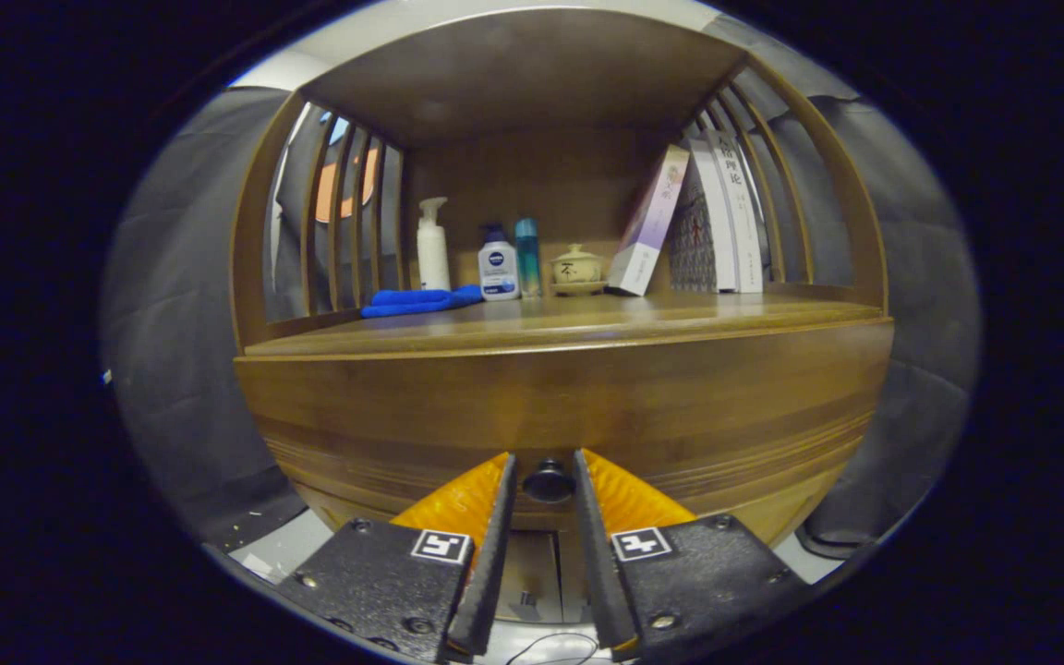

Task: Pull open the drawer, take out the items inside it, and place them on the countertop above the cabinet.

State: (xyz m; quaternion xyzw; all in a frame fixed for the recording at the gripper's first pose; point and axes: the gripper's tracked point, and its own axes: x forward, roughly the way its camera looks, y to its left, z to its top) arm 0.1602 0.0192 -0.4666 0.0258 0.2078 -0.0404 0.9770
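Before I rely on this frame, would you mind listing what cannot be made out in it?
- Drawer contents: hidden behind the closed drawer front, gripper view.
- Grip on the knob: the gripper has its fingers either side of it; whether they touch it is unclear.
- Books' titles: too small.
- Blue cloth: its far part is hidden by the bottles.

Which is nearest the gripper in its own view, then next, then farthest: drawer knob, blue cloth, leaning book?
1. Drawer knob, between the fingertips of the gripper.
2. Blue cloth, on the countertop, left.
3. Leaning book, at the back, right.
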